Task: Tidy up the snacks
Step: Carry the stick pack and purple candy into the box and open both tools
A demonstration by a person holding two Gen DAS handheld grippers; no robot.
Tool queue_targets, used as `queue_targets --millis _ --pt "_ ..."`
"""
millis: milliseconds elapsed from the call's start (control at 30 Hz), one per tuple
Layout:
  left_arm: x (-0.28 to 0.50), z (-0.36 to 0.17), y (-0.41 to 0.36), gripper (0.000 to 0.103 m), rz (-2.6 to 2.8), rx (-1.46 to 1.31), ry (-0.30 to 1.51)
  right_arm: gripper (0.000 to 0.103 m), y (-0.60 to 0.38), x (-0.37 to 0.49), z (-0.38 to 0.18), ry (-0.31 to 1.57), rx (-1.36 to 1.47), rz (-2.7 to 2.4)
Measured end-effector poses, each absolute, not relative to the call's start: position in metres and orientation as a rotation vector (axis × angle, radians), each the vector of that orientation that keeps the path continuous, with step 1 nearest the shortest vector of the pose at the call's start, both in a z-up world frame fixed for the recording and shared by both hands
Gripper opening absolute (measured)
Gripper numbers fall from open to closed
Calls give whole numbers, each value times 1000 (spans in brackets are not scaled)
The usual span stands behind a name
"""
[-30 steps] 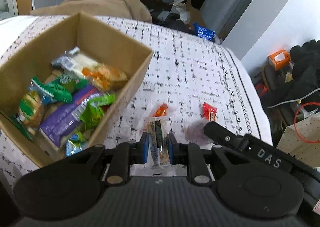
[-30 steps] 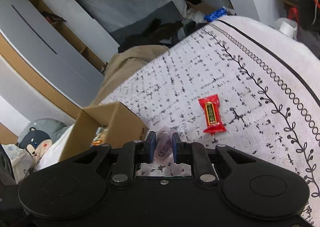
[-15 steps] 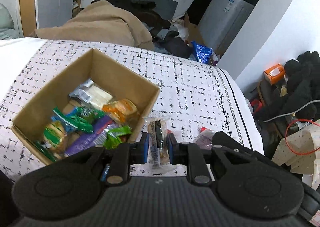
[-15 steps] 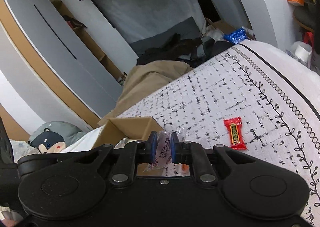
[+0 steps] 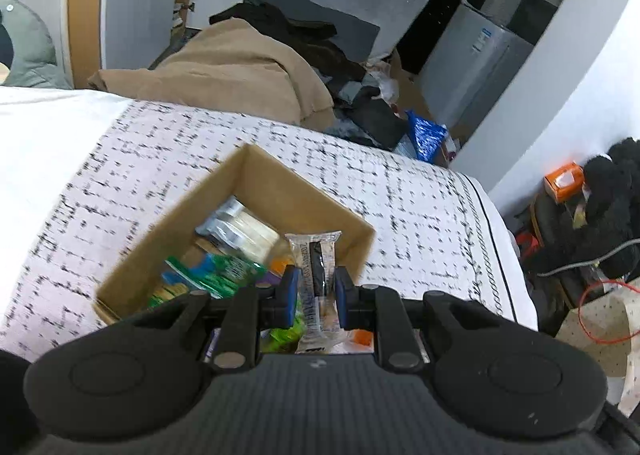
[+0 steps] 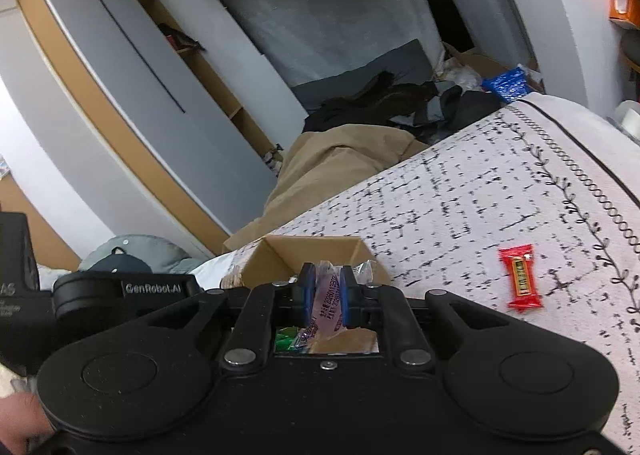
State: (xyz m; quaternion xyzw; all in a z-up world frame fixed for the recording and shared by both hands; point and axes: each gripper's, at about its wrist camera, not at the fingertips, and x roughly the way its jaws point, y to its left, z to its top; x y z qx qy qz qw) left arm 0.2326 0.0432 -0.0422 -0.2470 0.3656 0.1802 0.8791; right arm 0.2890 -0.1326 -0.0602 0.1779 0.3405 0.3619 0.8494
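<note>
clear-wrapped snack bar (image 5: 316, 275): pinched upright between the left gripper (image 5: 315, 289) pads, held over the near right corner of the box, above the snacks already in it; seemingly carried there for a drop.
pale purple packet (image 6: 327, 297): clamped between the right gripper (image 6: 327, 297) pads, printed side to camera, its lower end hanging below them; sits over the box's near edge, probably also headed in.
left fingers (image 5: 289, 295): clenched on the bar, blue pads pressing both long sides; the mid-length grip keeps the bar from swinging.
right fingers (image 6: 307, 293): clenched on the packet, narrow gap, wrapper squeezed flat.
cardboard box (image 5: 280, 187): open top, on the bed, flaps out of the way; acts as the collecting bin, hence both grippers converge on it.
box contents: green wrapped snacks (image 5: 216, 269), a pale cracker pack (image 5: 240, 229), something orange near the bar; loosely piled, no sorting visible.
red candy (image 6: 520, 281): lying flat on the bedspread, well apart from the box to its right; not yet collected.
bedspread (image 5: 420, 223): white with black dash pattern, carries box and loose candy.
step judged: release of both items into the box; the red one looks left for after.
risk: bar hangs near the box wall, could snag the rim or fall outside.
</note>
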Motion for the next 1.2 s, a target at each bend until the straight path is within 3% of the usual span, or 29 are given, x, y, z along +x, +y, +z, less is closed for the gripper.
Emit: queue_targets --millis 733,967,1100,1200 --pt "232 -59 96 19 410 -579 815 12 -86 277 -63 757 376 899" --pt "235 -65 100 24 410 -596 871 25 -78 279 -73 824 391 905" --pt "234 -66 100 33 416 -602 882 30 -91 280 -72 822 410 837" --pt "235 -65 94 43 402 -592 889 42 -100 277 -72 820 387 776"
